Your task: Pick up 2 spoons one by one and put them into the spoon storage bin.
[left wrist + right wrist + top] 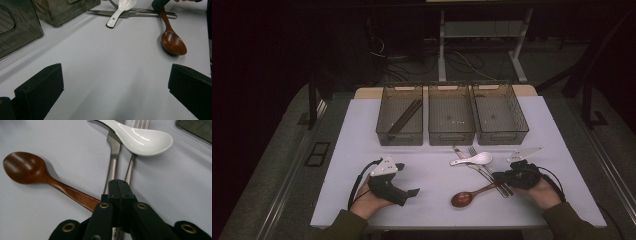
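Note:
A brown wooden spoon (468,196) (173,42) (24,167) lies on the white table (357,155), bowl toward the person. My right gripper (500,177) (120,184) (158,3) is shut, its black jaws pressed together over the spoon's handle end and the metal knife (113,152) and fork (132,163). Nothing shows between the jaws. A white ceramic spoon (475,159) (120,9) (143,140) rests across the knife and fork. My left gripper (408,181) (116,72) stands open at the table's front left, jaws wide apart over bare table.
Three clear bins stand side by side at the back: the left bin (399,138) holds dark chopsticks (405,118), the middle bin (451,138) and right bin (503,136) look empty. Dark floor with cables and table legs lies beyond.

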`<state>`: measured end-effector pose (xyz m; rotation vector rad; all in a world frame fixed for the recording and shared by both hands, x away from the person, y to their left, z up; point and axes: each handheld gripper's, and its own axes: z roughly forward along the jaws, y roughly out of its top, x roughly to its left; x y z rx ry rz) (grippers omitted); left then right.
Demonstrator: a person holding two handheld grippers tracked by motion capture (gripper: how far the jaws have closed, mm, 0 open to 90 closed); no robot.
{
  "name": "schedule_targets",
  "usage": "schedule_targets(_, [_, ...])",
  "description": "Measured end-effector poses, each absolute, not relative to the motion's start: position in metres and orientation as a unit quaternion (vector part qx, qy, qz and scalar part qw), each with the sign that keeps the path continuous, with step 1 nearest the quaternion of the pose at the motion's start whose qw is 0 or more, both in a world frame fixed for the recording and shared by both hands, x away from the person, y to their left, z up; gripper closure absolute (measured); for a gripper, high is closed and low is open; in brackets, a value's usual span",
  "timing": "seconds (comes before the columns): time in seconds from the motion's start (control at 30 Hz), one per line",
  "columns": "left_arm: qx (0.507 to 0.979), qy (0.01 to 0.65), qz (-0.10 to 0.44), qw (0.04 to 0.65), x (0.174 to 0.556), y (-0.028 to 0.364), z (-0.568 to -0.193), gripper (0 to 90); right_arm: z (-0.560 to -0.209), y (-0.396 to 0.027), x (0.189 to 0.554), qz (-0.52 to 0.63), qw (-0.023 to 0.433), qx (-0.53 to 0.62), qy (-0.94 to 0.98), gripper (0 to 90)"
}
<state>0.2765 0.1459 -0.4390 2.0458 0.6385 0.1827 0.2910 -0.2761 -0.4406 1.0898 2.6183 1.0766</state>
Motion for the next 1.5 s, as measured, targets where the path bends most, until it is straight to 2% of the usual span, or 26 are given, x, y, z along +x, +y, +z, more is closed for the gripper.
schedule_targets(0.47, [0.839, 0.257, 0.074, 0.473, 0.276, 0.145, -0.439, 0.0, -0.44, -0.291, 0.276, 0.362, 0.05, 0.365, 0.856, 88.1])
schedule_targets(0.63, [0.84, 0.256, 0.075, 0.472, 0.276, 0.146, -0.439, 0.0, -0.435, -0.294, 0.276, 0.393, 0.045, 0.37, 0.84, 67.0])
schedule_targets(0.8, [0.84, 0.255, 0.075, 0.473, 0.276, 0.146, -0.439, 0.0, -0.43, -0.292, 0.276, 0.414, 0.029, 0.362, 0.834, 52.7])
schedule_targets(1.0, [0.839, 0.256, 0.074, 0.475, 0.276, 0.145, -0.439, 0.0, -0.427, -0.282, 0.274, 0.419, 0.034, 0.351, 0.837, 36.8])
schedule_targets(1.5, [0.837, 0.254, 0.072, 0.478, 0.276, 0.145, -0.439, 0.0, -0.427, -0.243, 0.275, 0.422, -0.005, 0.299, 0.856, 32.7])
